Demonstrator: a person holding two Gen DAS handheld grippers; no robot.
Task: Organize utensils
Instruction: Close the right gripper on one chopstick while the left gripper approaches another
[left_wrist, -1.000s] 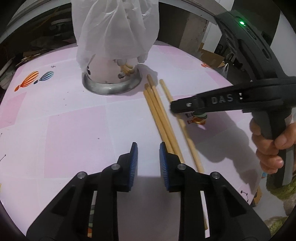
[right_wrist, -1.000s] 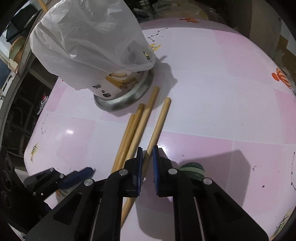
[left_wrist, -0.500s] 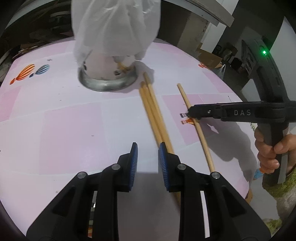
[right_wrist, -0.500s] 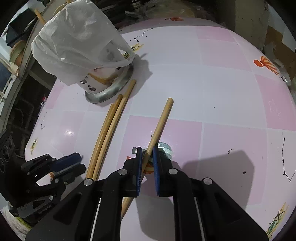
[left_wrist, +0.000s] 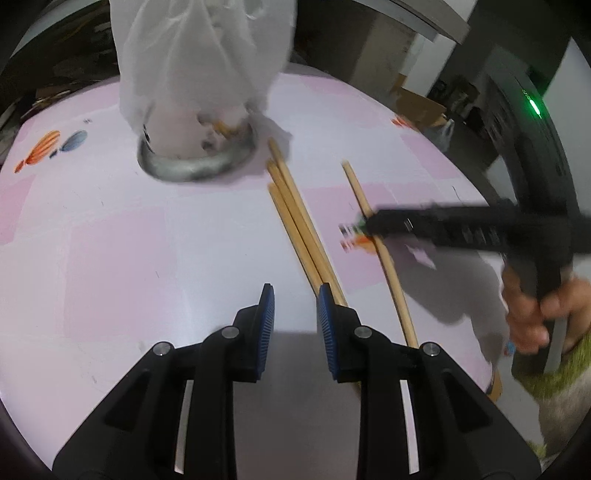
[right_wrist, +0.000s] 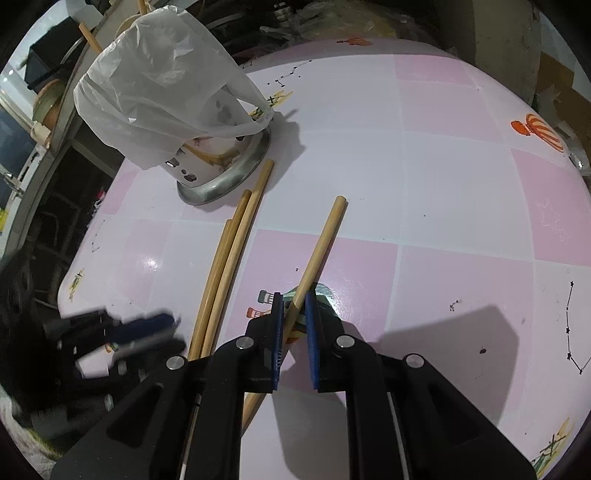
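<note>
Three wooden sticks (left_wrist: 295, 218) lie together on the pink checked table, their far ends near a metal utensil holder (left_wrist: 195, 155) covered by a white plastic bag (left_wrist: 199, 55). My right gripper (right_wrist: 294, 301) is shut on a fourth wooden stick (right_wrist: 321, 240), held apart to the right of the three sticks (right_wrist: 225, 266); it also shows in the left wrist view (left_wrist: 369, 218). My left gripper (left_wrist: 293, 295) is open and empty, low over the table, with its right finger at the near part of the three sticks. The holder (right_wrist: 225, 177) stands at the far left in the right wrist view.
The table (right_wrist: 443, 184) has printed balloon and constellation pictures. Its edge drops off at the left toward dark shelving (right_wrist: 44, 110). Cardboard boxes (left_wrist: 417, 107) stand beyond the far right edge. The hand holding the right gripper (left_wrist: 532, 314) is at the right.
The right gripper has carried the fourth stick further right, away from the three sticks. The left gripper has moved slightly closer to the three sticks and stays open.
</note>
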